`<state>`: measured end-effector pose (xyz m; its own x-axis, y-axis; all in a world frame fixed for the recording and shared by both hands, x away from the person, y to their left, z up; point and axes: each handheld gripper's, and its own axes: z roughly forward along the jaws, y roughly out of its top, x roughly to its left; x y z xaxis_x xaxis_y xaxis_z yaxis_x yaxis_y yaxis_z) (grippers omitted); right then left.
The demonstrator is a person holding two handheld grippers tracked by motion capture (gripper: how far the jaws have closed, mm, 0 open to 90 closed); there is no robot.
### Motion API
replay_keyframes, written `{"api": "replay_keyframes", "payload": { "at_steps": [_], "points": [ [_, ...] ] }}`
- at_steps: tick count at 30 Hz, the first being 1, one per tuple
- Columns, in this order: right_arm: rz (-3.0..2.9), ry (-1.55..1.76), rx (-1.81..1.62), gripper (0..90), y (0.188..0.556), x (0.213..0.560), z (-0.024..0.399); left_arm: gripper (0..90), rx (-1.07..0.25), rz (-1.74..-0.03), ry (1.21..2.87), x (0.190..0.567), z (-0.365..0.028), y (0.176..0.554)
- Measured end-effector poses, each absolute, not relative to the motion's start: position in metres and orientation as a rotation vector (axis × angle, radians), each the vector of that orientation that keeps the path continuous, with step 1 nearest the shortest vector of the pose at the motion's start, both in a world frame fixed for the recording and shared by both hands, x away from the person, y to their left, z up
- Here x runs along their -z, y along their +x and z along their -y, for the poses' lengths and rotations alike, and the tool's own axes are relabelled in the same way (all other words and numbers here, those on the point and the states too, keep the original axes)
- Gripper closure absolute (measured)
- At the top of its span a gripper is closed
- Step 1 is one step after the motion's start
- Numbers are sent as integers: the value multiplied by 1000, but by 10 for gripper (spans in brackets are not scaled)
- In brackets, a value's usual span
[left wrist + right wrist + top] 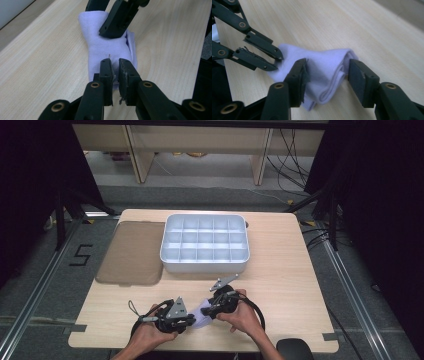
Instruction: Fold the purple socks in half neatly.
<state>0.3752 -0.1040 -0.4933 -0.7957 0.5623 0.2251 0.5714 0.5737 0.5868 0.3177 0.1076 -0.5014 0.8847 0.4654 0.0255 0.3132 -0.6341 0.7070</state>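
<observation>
**Folding the lilac cloth: one end pinned, the other let loose**

The folded lilac cloth [201, 314] lies low in the high view, just left of centre, on the wooden table [280, 270] between the two hands and well short of the white divided tray [205, 244]. In my judgement the fold holds best if the pinned end stays flat on the wood while the other jaws take a fresh, deeper bite across the doubled edge.

The left gripper [115, 65] is clamped on the near end of the cloth, its jaws nearly together with fabric between them. The right gripper [327, 71] straddles the doubled edge with its jaws apart; the pads look clear of the cloth.

Both hands rest low at the bottom of the high view, the grippers angled inward toward each other, tips close. A brown mat [131, 252] lies left of the tray.
</observation>
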Motion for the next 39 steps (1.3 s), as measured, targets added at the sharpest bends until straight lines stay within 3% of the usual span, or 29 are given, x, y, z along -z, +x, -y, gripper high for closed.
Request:
{"api": "replay_keyframes", "payload": {
  "at_steps": [11, 19, 21, 22, 25, 30, 39],
  "points": [
    [2735, -1002, 1015, 509, 380, 500, 100, 805, -273, -554, 2307, 502, -108, 318],
    [2697, -985, 1044, 649, 379, 501, 101, 786, -239, -570, 2287, 503, -108, 317],
    [2686, -987, 1061, 667, 379, 502, 101, 753, -234, -583, 2275, 502, -110, 316],
    [2673, -996, 1060, 681, 377, 501, 101, 682, -231, -588, 2264, 499, -113, 315],
    [2687, -982, 1065, 691, 377, 501, 101, 619, -218, -601, 2231, 496, -118, 315],
    [2707, -976, 1072, 699, 375, 500, 101, 420, -176, -686, 2147, 492, -138, 311],
    [2744, -941, 1094, 706, 374, 501, 100, 331, -193, -735, 2171, 500, -164, 297]
  ]
}}
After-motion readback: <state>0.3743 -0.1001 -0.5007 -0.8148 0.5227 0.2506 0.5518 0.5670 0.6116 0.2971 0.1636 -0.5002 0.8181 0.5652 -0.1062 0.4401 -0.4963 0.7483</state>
